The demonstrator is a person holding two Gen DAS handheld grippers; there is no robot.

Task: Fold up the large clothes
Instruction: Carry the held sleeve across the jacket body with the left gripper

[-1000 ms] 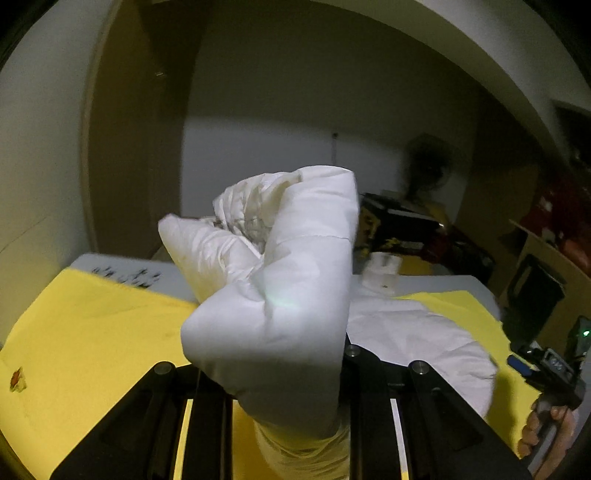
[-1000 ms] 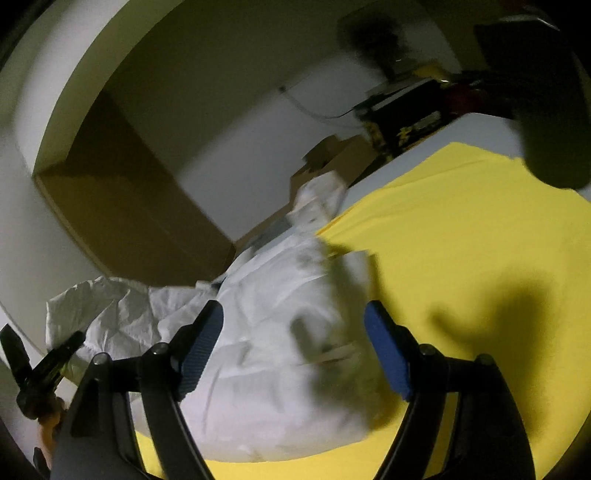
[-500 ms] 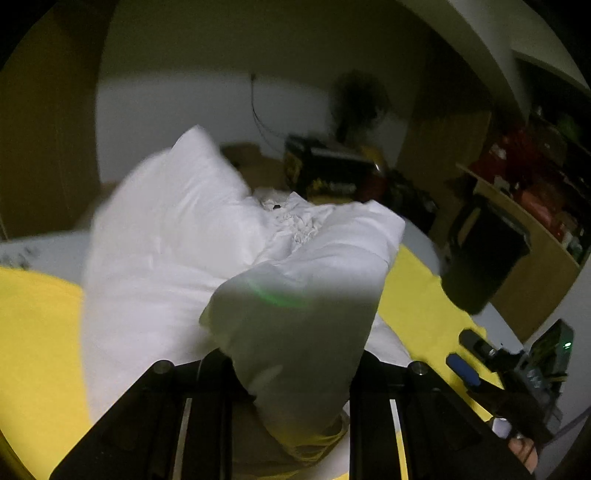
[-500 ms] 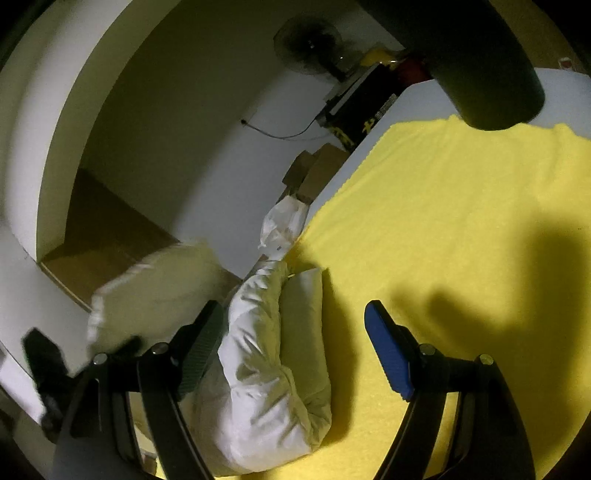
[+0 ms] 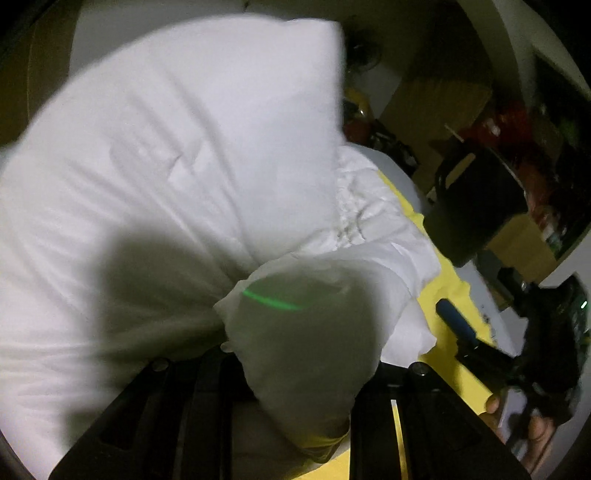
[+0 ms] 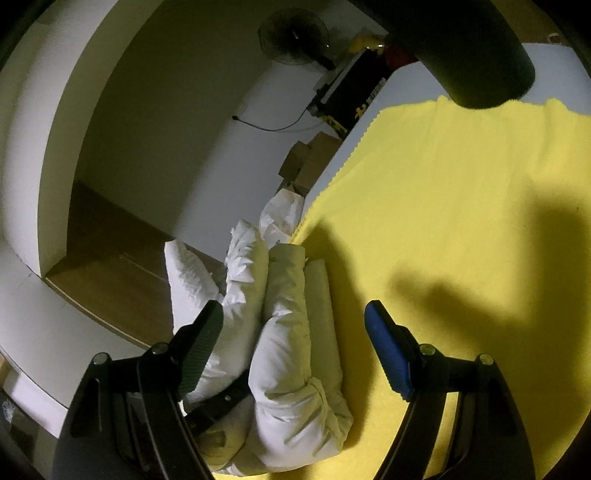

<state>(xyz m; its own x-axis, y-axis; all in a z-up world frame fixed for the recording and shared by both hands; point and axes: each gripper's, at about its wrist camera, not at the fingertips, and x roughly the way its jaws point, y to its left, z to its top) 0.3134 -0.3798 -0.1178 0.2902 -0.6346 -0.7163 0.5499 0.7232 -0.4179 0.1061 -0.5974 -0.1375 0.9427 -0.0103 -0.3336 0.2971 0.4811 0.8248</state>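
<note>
A white padded jacket (image 5: 166,184) fills most of the left wrist view, blurred by motion. My left gripper (image 5: 295,373) is shut on a bunched fold of it, which hides the fingertips. In the right wrist view the jacket (image 6: 291,332) lies bunched lengthwise on the yellow cloth (image 6: 461,206) at its left edge. My right gripper (image 6: 295,350) is open and empty, its dark left finger (image 6: 201,343) and blue-padded right finger (image 6: 388,354) straddling the jacket from above. The right gripper also shows in the left wrist view (image 5: 458,325) at the right.
The yellow cloth covers a white table (image 6: 546,59). A black rounded object (image 6: 476,48) stands at the table's far end. Cardboard boxes (image 6: 310,158), a fan (image 6: 291,33) and a black crate (image 6: 354,92) stand beyond the table. Cluttered shelves (image 5: 535,147) are at the right.
My left gripper has swung the held jacket part up and over to the right, so the fabric now fills its view. The right gripper stays open over the bunched jacket.
</note>
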